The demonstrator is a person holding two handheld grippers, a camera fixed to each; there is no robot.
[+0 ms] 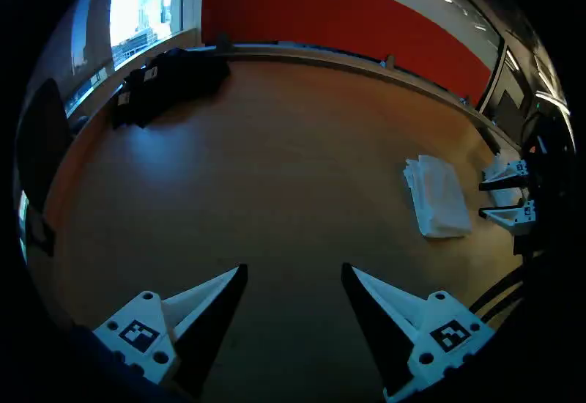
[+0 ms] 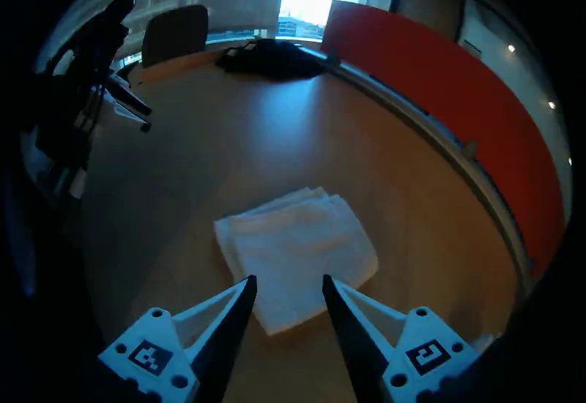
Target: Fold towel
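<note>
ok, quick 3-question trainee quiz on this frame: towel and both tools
1. True or false: the white towel lies folded in layers on the wooden table.
2. Multiple choice: the left tool is A) shut on the towel, B) open over bare table, C) shut on a cup.
3. Fill in: the right tool, pointing at the towel, is ____ (open or shut).

Key: 1 true; 2 B; 3 open.
</note>
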